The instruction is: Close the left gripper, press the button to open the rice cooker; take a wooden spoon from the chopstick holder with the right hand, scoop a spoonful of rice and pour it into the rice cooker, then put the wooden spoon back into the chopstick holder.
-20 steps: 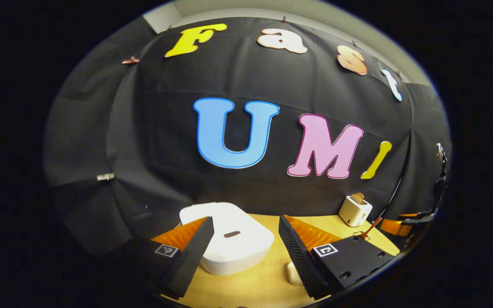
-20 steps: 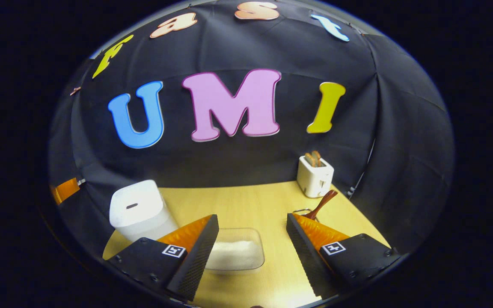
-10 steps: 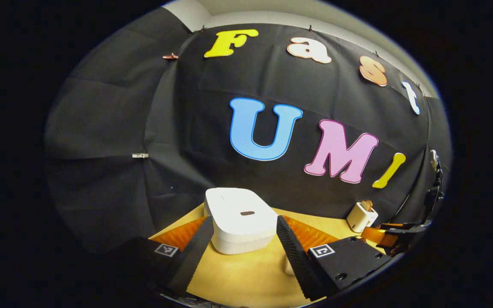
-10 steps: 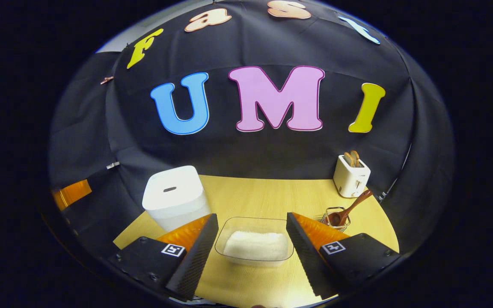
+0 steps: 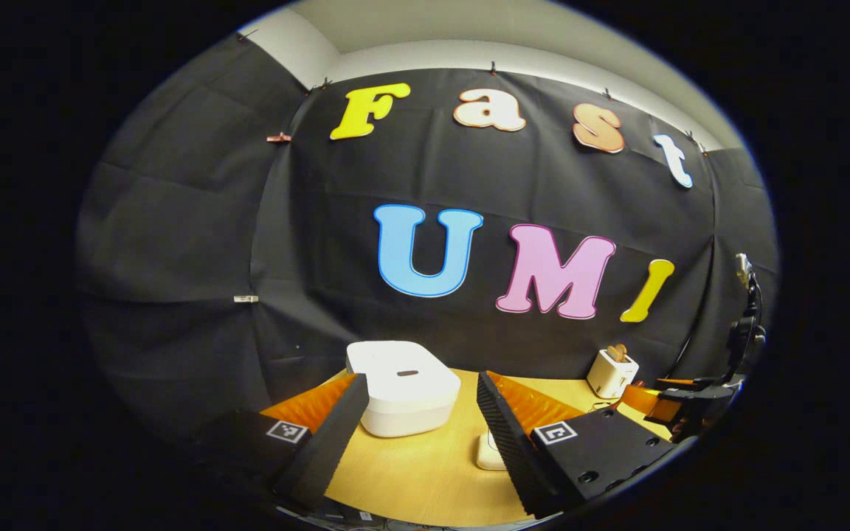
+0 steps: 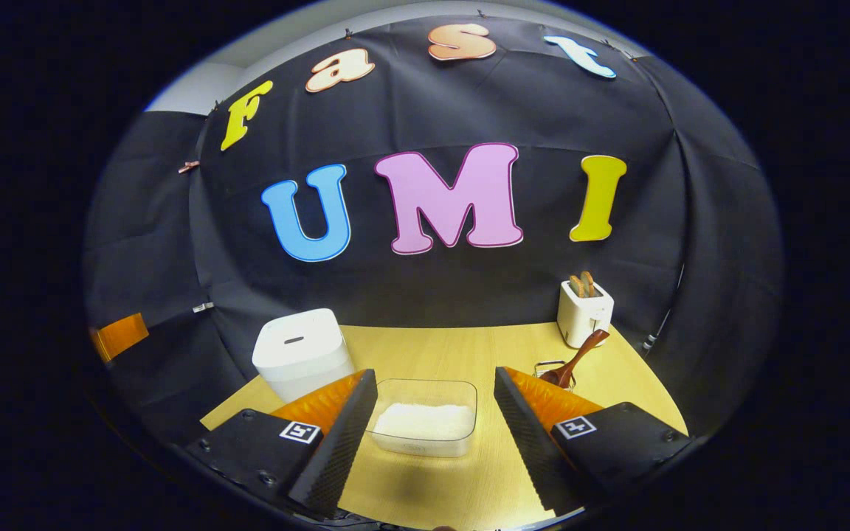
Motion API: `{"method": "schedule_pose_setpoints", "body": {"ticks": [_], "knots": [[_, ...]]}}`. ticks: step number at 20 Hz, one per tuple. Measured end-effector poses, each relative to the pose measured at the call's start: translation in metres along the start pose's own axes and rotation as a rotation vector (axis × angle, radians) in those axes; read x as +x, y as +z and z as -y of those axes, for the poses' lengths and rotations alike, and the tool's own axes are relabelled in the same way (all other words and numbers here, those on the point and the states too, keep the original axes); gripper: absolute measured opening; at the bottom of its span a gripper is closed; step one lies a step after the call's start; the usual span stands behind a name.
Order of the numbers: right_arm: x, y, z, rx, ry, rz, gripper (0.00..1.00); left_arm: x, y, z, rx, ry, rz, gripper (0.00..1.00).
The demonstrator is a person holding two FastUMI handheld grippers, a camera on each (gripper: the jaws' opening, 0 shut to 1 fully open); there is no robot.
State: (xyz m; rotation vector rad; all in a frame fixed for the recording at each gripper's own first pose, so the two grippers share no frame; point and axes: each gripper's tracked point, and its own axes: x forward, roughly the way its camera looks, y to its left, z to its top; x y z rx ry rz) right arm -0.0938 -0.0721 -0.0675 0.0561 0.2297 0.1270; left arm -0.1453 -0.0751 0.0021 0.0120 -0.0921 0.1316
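The rice cooker [image 5: 403,387], lid down, sits near the table's [image 6: 469,346] back left corner. The left gripper [image 5: 417,435] gapes wide short of it; pressing the button [image 5: 407,373] like this, its fingers could straddle it. The right gripper [image 6: 432,435] is wide too, empty.

A white toaster [image 6: 582,313] holding two bread slices [image 6: 582,285] stands on the wooden table [image 6: 454,350].

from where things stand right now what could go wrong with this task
The left tongs are open and apart from the rice cooker; pressing its button with open fingers might slip off it. The wooden spoon leans in a light chopstick holder near the toaster; pulling it could tip the holder.
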Motion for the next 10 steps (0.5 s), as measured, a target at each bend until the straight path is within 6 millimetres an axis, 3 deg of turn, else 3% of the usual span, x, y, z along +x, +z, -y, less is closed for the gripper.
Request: {"method": "schedule_pose_setpoints", "body": {"ticks": [5, 10], "knots": [[-0.020, -0.002, 0.028, -0.006, -0.023, 0.009, 0.99, -0.002, -0.009, 0.025, -0.015, -0.037, -0.032, 0.95], [-0.018, -0.022, 0.044, 0.062, -0.066, -0.056, 0.99, 0.006, -0.004, 0.030, 0.014, -0.047, -0.026, 0.96]]}}
